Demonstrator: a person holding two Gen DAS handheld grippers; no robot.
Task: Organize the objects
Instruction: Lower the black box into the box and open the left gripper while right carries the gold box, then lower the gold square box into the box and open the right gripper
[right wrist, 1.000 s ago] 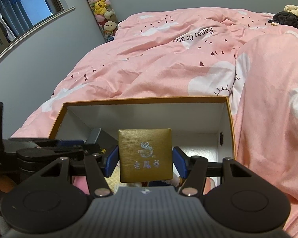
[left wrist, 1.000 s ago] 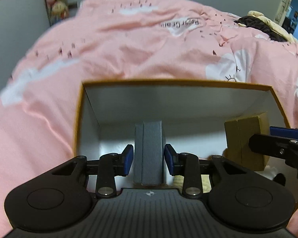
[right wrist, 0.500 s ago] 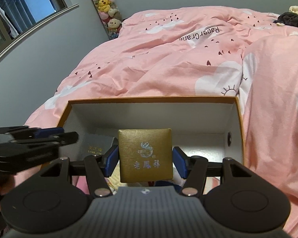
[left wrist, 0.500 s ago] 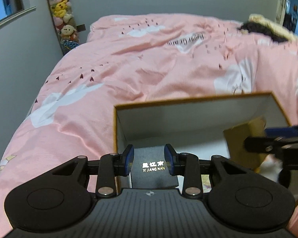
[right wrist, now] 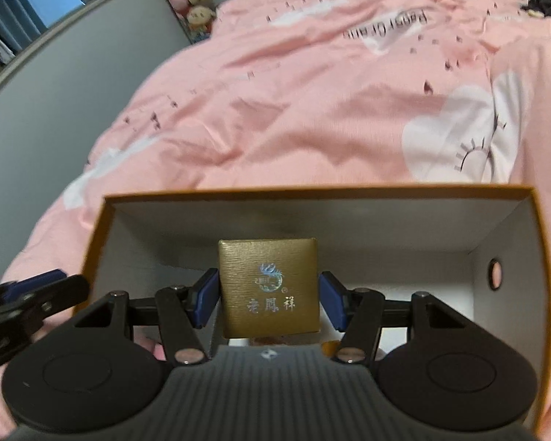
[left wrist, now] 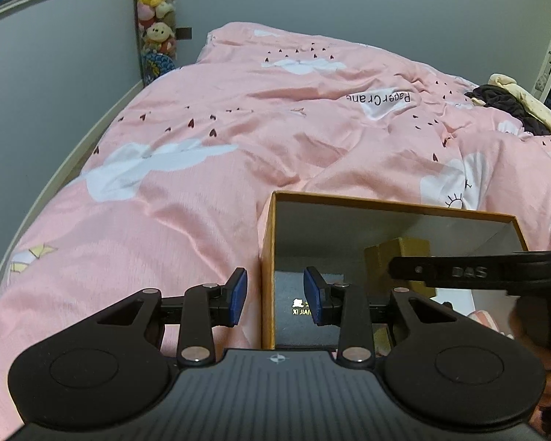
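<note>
An open cardboard box with orange rim (left wrist: 389,204) (right wrist: 312,191) sits on the pink bed. A dark grey box with gold lettering (left wrist: 294,308) lies inside it at the left. My left gripper (left wrist: 275,299) is open and empty, its jaws straddling the big box's left wall. My right gripper (right wrist: 268,299) is shut on a gold jewellery box (right wrist: 268,286) and holds it over the inside of the big box. The gold box also shows in the left wrist view (left wrist: 396,261), behind the right gripper's finger (left wrist: 459,273).
Pink duvet (left wrist: 238,139) covers the bed all around. A grey wall (left wrist: 36,110) runs along the left. Plush toys (left wrist: 154,3) hang in the far corner. Dark clothing (left wrist: 507,106) lies at the far right. Small items lie on the box floor under my right gripper.
My left gripper let go of the dark grey box, left it inside the big box, and pulled back to the left. My right gripper moved forward over the box with the gold box.
</note>
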